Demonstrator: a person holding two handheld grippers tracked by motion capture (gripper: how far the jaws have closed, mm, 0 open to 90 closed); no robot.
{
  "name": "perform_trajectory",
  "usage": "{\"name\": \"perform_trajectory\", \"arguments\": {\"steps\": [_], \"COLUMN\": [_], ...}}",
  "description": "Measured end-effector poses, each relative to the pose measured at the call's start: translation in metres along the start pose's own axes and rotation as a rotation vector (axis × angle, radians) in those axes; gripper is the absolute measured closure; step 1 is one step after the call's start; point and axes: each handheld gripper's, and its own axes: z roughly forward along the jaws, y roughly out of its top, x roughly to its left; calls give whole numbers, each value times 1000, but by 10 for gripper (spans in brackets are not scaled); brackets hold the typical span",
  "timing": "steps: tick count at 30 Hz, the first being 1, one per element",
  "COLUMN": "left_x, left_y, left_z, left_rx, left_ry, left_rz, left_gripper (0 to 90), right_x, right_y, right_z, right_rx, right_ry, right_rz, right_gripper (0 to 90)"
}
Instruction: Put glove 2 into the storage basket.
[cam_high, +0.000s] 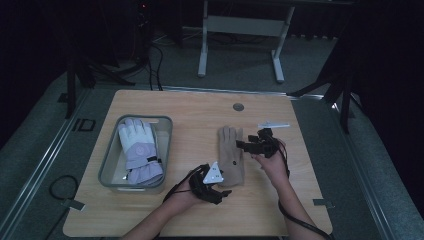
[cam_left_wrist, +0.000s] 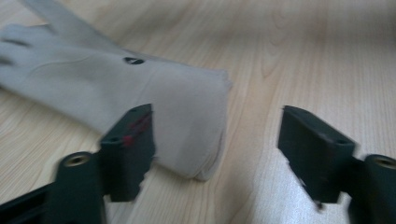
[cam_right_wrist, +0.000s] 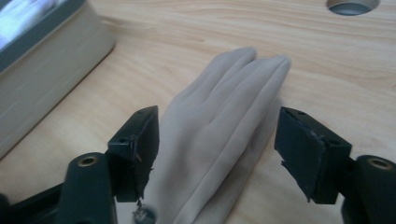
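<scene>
Now, jaws apart at the glove

Nearest us, our left gripper (cam_high: 216, 186) gapes at the cuff of the tan glove (cam_high: 230, 156), flat on the table (cam_high: 200, 107). Farther off, our right gripper (cam_high: 243, 145) stands open over its fingers. Beyond, left, a bin (cam_high: 165, 137).

A tan suede glove (cam_high: 230, 156) is lying flat on the wooden desk (cam_high: 200, 107), fingers pointing away, cuff nearest, beside the bin.
</scene>
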Motion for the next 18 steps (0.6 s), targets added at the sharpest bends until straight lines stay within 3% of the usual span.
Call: {"name": "perform_trajectory", "arguments": {"steps": [3,8,12,13,18], "left_x": [1,3,4,5,4], "left_y": [7,7,8,10,14], "left_z": [8,16,20,26,33], "left_rx": [41,71,93,132,180], "left_ry": [-1,1,-2,-4,14], "left_rz": [47,57,66,79,96], "left_gripper": [313,340,348,364,408], "right_x": [-9,-15,-16,-17,-16], "right_y": [7,8,8,7,4], "right_z": [14,35,41,51,61], "right_rx": [26,73,82,115,147], "right_ry": [-16,-16,-25,-14,-8], "right_rz": [46,97,105,119,115], "right_gripper": [320,308,307,293,303]}}
